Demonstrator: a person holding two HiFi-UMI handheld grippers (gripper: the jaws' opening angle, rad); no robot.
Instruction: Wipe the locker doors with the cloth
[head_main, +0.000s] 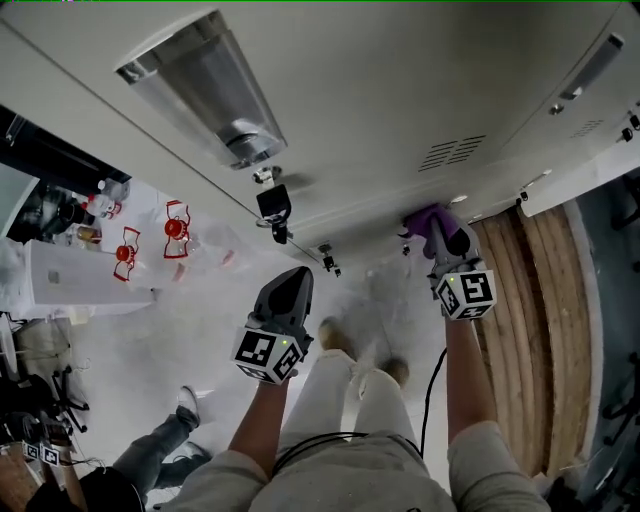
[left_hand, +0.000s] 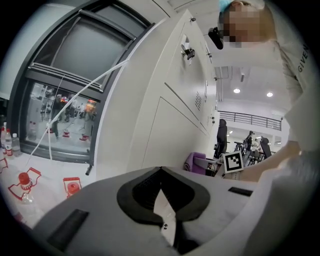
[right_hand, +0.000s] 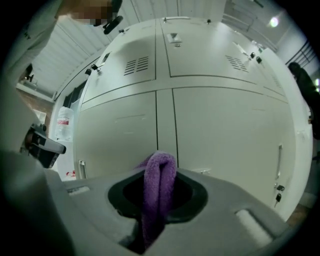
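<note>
The pale grey locker doors (head_main: 400, 100) fill the top of the head view. My right gripper (head_main: 441, 230) is shut on a folded purple cloth (head_main: 427, 219), held up close to the lower doors. In the right gripper view the cloth (right_hand: 160, 180) sticks up between the jaws, in front of the seam between two lower doors (right_hand: 225, 130); I cannot tell whether it touches. My left gripper (head_main: 293, 276) hangs lower and to the left, away from the lockers, jaws shut (left_hand: 162, 187), with only a small white slip (left_hand: 165, 215) at their seam.
Latches and a black lock (head_main: 274, 205) stick out from the locker face. Bottles with red labels (head_main: 176, 228) lie on the floor at left. Wooden slats (head_main: 530, 300) run along the right. Another person's legs (head_main: 160, 440) are at lower left. A window (left_hand: 65, 100) lies beyond the lockers.
</note>
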